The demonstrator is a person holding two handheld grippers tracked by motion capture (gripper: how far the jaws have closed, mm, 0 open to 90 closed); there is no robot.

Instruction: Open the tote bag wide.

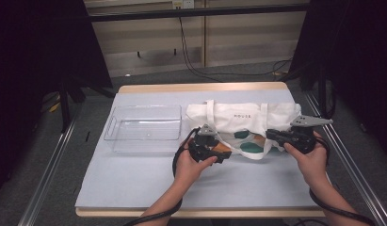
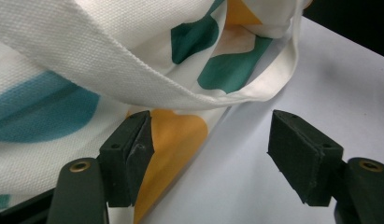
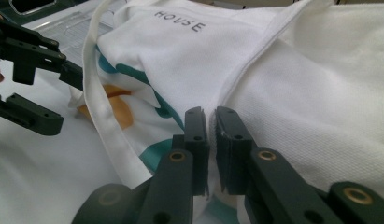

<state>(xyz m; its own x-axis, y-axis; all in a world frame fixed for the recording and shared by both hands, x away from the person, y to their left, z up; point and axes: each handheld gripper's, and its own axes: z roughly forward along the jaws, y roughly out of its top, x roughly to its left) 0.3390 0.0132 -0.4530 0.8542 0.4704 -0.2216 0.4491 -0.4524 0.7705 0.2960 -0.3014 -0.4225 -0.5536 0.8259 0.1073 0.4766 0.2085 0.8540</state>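
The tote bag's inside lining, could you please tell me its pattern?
The lining is white with teal, blue and orange blotches, clearest in the left gripper view.

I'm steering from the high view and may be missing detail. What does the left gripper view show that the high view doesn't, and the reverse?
Left gripper view: the left gripper stands open, one pad by the tote bag near an orange patch, the other over bare table cover.

High view: the clear plastic bin left of the bag, the right gripper at the bag's right side, and both hands.

Both: the white bag with green and orange print on the pale table cover.
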